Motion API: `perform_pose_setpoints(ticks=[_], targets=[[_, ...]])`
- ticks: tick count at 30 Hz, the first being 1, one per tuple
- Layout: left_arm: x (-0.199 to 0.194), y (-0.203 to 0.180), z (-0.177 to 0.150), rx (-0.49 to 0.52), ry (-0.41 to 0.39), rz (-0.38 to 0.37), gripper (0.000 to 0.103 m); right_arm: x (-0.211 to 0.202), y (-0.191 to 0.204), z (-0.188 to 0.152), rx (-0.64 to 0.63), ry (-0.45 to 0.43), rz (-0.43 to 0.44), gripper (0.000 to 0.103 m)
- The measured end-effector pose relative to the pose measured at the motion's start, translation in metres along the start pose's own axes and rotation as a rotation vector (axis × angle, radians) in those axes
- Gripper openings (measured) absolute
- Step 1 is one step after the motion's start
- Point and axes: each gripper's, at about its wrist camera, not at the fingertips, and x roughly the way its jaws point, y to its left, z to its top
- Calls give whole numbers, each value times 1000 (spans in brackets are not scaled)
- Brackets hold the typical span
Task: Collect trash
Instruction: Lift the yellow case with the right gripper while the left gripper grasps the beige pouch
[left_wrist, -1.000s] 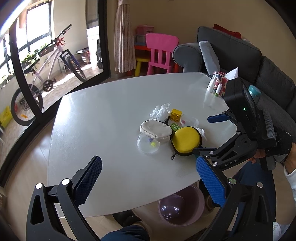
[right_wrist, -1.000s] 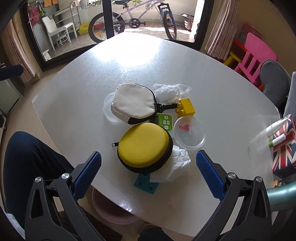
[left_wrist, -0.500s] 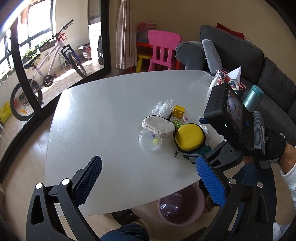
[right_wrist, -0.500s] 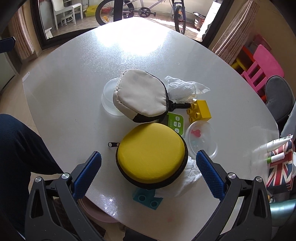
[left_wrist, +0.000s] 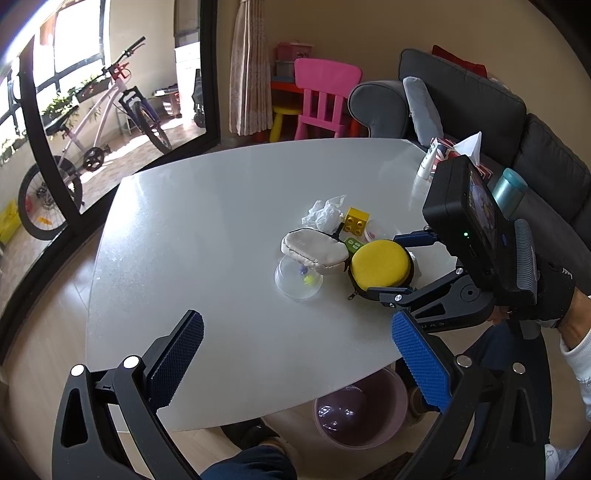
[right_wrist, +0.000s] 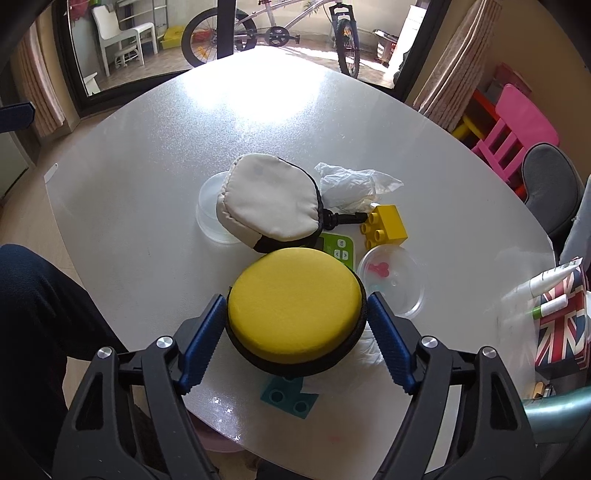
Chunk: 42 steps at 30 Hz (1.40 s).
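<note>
Yellow round case (right_wrist: 294, 303) sits between the just-closing right gripper's (right_wrist: 295, 341) pads, seemingly touching; next, lift it off the crumpled tissue (right_wrist: 364, 349) beneath.

A white table (left_wrist: 207, 236) with rounded corners takes glare on its far half from tall black-framed glass doors (left_wrist: 207, 66). Beyond the glass a white bicycle (left_wrist: 99, 122) leans on a sunlit balcony, with a white chair (right_wrist: 122, 33) further along. A patterned curtain (left_wrist: 245, 66) hangs against the beige wall (left_wrist: 376, 33). Near it stand a pink child's chair (left_wrist: 325, 99) and a yellow stool (left_wrist: 282, 116). A dark grey sofa (left_wrist: 480, 107) runs past the table's right edge. The floor (left_wrist: 44, 314) is pale wood.
</note>
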Motion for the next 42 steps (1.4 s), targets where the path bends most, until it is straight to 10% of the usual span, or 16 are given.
perform_pose_setpoints(ticks=[23, 42], targets=[[50, -12, 37, 63, 44, -25, 97, -82, -63, -35, 259, -137, 70, 76], [149, -18, 53, 79, 252, -68, 97, -82, -84, -43, 312, -147, 68, 76]])
